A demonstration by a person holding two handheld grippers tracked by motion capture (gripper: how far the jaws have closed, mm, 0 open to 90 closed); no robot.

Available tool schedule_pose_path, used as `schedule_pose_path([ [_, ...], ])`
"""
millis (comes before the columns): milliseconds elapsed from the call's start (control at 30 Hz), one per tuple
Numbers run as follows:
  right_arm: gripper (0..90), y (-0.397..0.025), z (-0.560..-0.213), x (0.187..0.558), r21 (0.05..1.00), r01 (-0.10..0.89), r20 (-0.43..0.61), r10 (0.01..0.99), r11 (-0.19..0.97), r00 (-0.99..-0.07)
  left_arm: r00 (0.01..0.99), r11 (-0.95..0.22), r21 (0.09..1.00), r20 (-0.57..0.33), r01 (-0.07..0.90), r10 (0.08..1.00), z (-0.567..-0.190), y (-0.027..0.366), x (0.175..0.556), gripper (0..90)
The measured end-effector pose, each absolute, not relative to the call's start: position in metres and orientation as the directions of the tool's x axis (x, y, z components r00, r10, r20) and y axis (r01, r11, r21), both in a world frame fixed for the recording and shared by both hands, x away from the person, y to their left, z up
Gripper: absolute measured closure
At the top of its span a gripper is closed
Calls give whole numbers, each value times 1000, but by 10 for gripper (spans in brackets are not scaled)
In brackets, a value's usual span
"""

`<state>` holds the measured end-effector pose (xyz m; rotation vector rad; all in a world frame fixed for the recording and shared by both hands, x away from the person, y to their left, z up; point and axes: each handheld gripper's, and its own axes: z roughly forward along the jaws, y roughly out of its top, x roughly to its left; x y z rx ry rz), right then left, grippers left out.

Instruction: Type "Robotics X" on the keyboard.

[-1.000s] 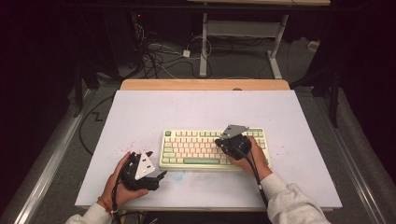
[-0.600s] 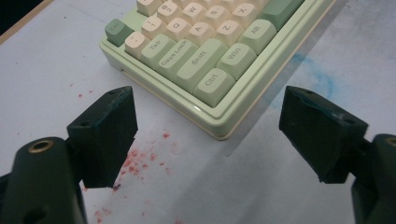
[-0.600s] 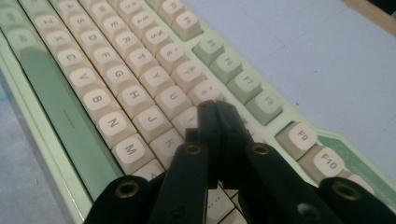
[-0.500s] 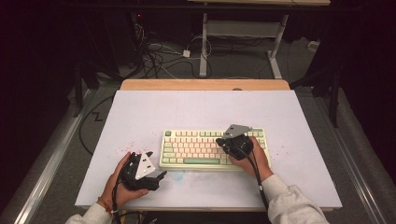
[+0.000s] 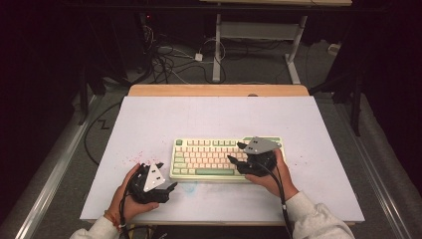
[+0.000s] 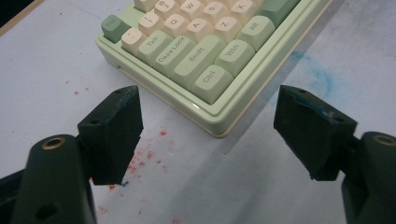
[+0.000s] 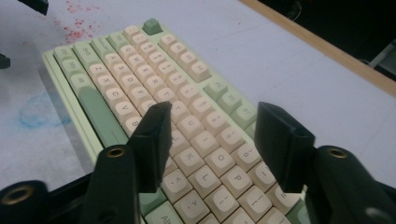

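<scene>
Two grippers work at a green-and-cream keyboard (image 5: 226, 158) lying mid-tabletop (image 5: 199, 114). The right gripper (image 7: 210, 140) hovers over the letter keys, fingers released; the left gripper (image 6: 205, 135) waits spread beside the Ctrl corner. Pressing a key looks in hand: next, lower one finger squarely.

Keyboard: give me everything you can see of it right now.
The keyboard is compact, with a pale green plastic-looking case, cream letter keys and green modifier keys and space bar. It lies flat on the white table, near the front edge, long side toward the person. The right gripper hangs over its right half, fingers apart above the keys; contact cannot be told. The left gripper sits open off its left front corner, not touching.
</scene>
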<state>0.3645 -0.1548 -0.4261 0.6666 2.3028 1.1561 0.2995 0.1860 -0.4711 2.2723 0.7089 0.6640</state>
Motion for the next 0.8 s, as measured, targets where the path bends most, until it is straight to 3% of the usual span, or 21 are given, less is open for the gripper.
schedule_pose_path([
  [300,238,-170,-421,348,860,177,-213,652,479,-728,726,-628,713,248,311,642,-471,186,300,221],
  [567,210,-189,-421,334,868,175,-225,682,465,-696,723,-605,732,230,312,652,-466,187,300,235],
  [800,215,-208,-422,321,878,167,-233,704,449,-671,721,-583,748,209,317,661,-461,189,301,349],
])
